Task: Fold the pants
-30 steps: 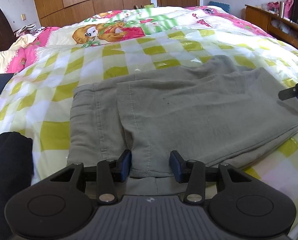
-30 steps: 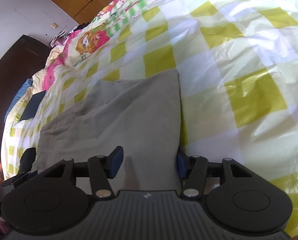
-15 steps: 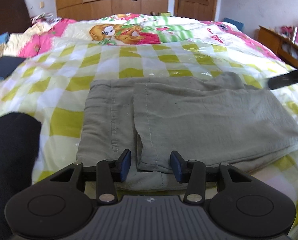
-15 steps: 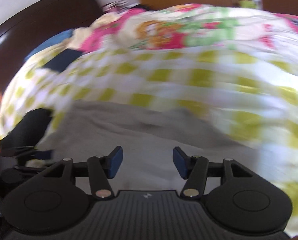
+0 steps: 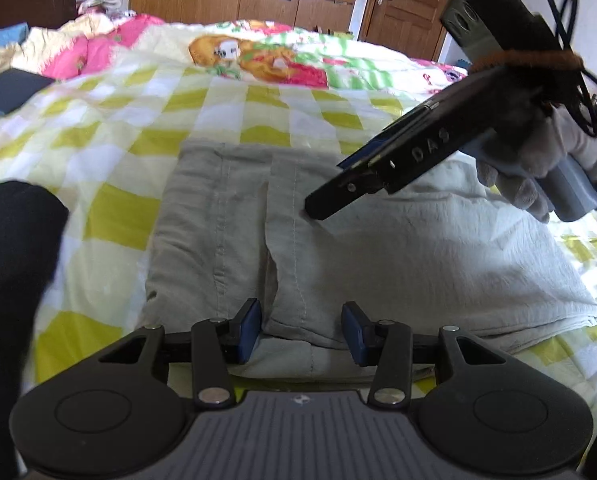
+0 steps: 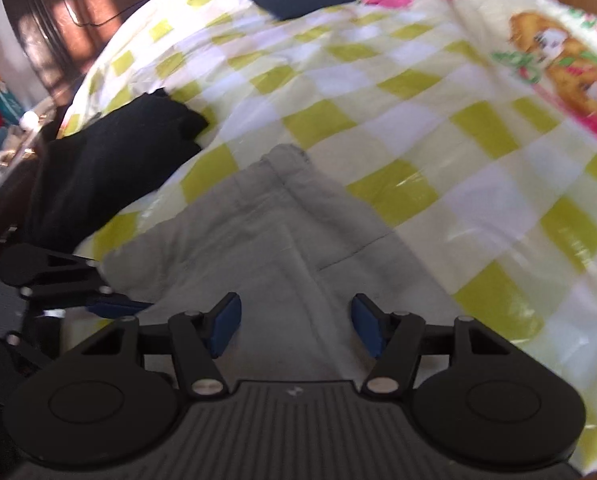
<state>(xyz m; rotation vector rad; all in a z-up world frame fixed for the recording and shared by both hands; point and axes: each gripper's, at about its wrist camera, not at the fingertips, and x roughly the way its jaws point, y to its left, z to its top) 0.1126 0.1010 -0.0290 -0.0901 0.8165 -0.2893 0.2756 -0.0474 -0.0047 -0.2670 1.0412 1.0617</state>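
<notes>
We see the folded pants lying lengthwise along the bed's near edge; left claw straddles their hem unclenched, right claw hovers spread above.

Bright daylight glares on the glossy bedspread; the right wrist view is motion-blurred, fisheye edges bend and darken.

pants on quilt | black garment left of pants | dark book far left
</notes>
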